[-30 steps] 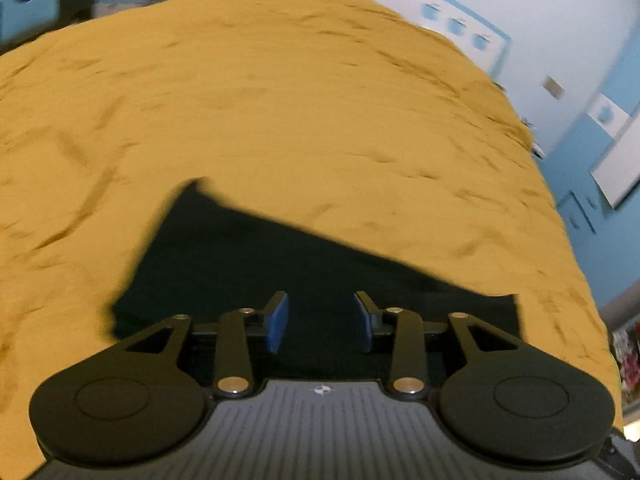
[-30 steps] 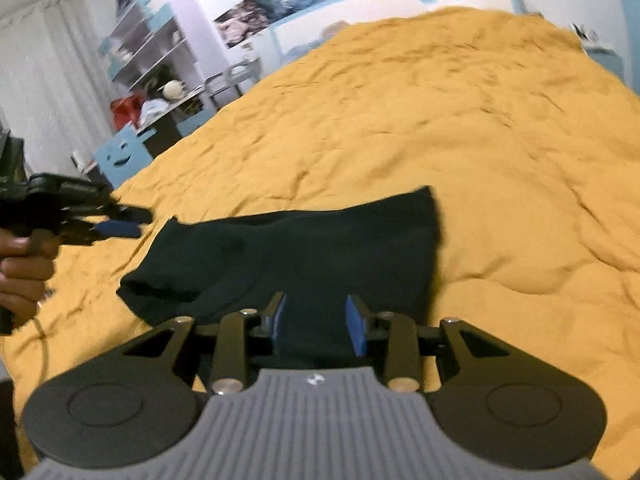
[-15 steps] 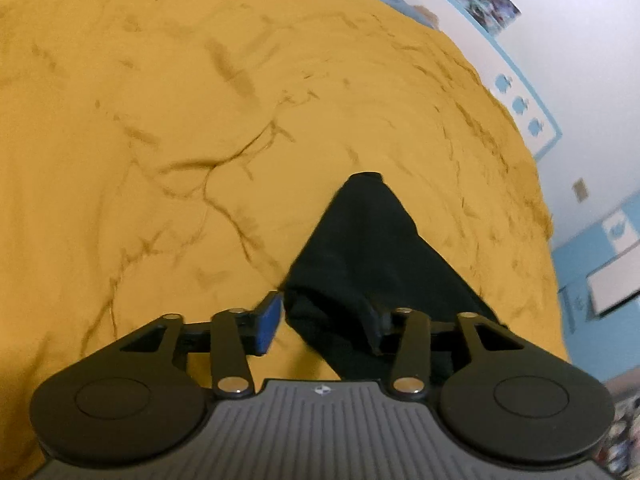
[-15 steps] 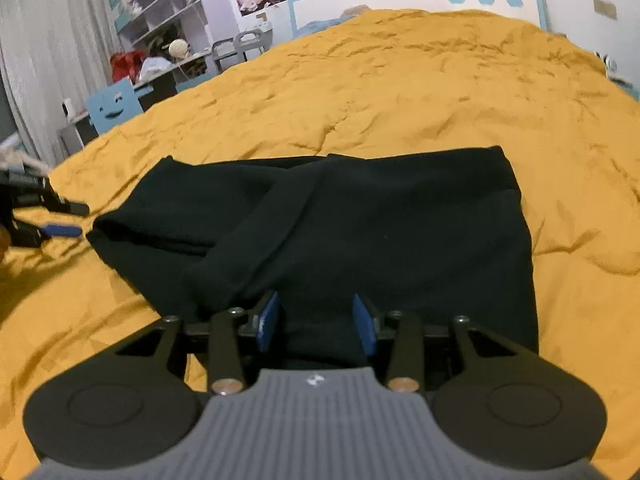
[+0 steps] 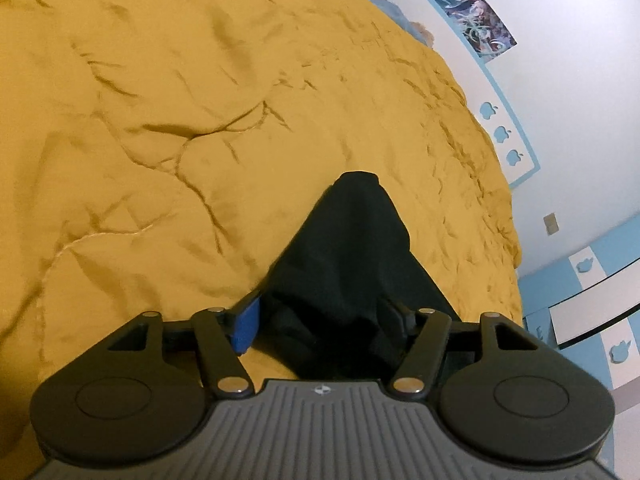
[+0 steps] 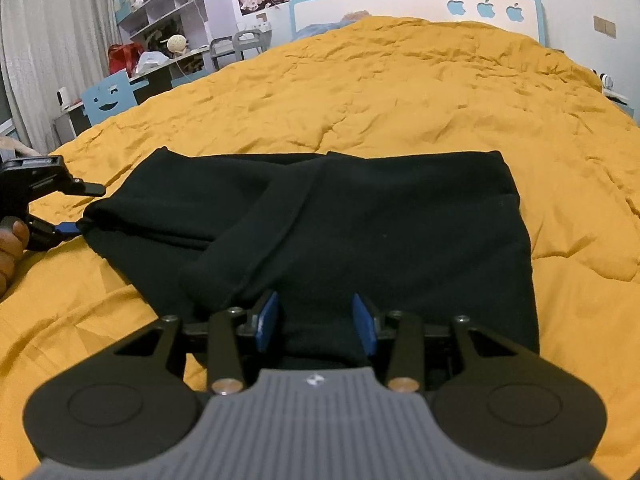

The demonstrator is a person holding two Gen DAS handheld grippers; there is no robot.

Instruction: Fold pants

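Black pants (image 6: 360, 220) on a yellow bed (image 6: 400, 92).
Left tongs (image 5: 320, 320) have just been opening, straddling the pants' end; the right view alone shows right tongs (image 6: 316, 320) apart over the fold.

The pants (image 6: 360, 224) lie on the bedspread (image 6: 400, 92), folded over themselves, one leg end lying across the near left part. The left gripper (image 6: 86, 208) sits at their left end, fabric between its jaws. The right gripper (image 6: 316, 320) sits at their near edge, fabric between its fingers. Behind the bed stands the headboard (image 6: 416, 4); shelves (image 6: 160, 0) and a desk (image 6: 160, 72) stand to its left.
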